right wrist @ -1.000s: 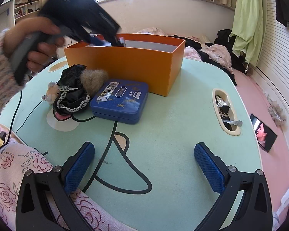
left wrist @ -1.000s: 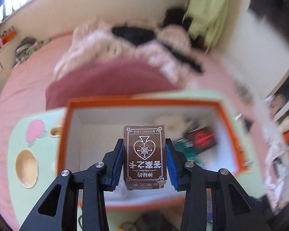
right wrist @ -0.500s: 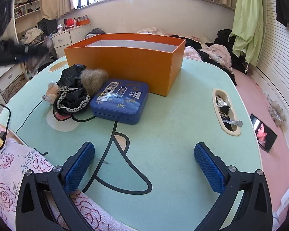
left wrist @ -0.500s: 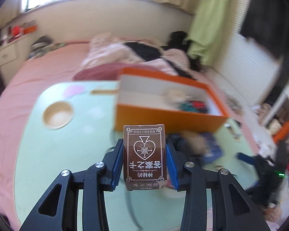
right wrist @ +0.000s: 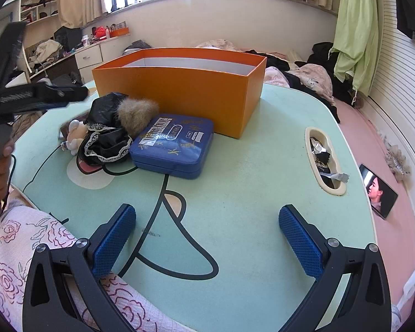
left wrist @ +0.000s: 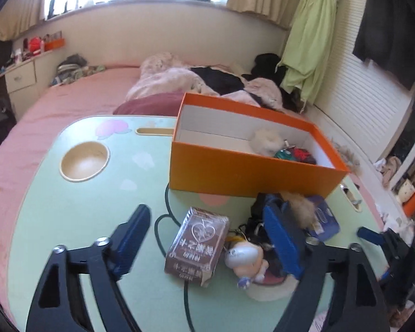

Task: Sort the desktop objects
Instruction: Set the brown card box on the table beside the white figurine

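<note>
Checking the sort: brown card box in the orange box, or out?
Out: brown card box lies on the table, before the orange box.

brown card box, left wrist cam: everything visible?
The brown card box is a small glossy carton with a white heart emblem and Chinese characters on its top face. It lies flat on the green table, between the left gripper's fingers, which have just opened; neither touches it. A small white figurine lies right beside it.

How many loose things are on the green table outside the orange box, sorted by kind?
Boxes and tins: 2, the brown card box with a heart and the flat blue tin.
Toys: 1, the small white doll figure.
Fabric: 1, the black lace-trimmed cloth.
Fur: 1, the tan fluffy pom-pom.
Total: 5.
</note>
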Action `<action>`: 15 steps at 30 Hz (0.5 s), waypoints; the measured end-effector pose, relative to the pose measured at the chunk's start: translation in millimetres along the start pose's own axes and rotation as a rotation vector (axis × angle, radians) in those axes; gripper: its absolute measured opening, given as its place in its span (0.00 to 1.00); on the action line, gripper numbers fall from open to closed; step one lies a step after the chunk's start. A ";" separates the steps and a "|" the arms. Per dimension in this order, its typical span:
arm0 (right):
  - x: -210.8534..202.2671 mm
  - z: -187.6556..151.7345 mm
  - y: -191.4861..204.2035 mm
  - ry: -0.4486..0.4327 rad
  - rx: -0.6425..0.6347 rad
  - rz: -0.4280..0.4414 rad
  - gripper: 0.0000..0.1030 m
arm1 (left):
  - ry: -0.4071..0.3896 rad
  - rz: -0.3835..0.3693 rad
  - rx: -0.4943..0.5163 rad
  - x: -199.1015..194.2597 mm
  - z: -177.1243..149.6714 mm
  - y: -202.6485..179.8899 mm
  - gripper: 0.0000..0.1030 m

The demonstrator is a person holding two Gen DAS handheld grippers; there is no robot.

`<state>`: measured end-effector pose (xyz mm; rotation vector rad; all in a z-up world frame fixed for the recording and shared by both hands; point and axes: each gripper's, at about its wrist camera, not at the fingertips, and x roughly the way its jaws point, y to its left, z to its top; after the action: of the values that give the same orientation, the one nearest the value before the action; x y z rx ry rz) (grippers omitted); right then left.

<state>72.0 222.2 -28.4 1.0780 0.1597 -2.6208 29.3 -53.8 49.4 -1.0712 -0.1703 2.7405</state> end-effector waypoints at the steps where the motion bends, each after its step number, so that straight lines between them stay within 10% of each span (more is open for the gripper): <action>1: 0.4 0.1 -0.7 0.000 0.000 0.001 1.00 | 0.009 -0.001 0.005 -3.2 -3.2 0.4 0.93; 15: 0.8 -1.0 1.2 -0.001 -0.004 -0.001 1.00 | 0.106 0.133 0.149 12.8 -57.7 -16.9 1.00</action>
<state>72.5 221.1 -29.7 1.0758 0.1654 -2.6203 61.7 -32.4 1.8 -1.2217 0.1240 2.7503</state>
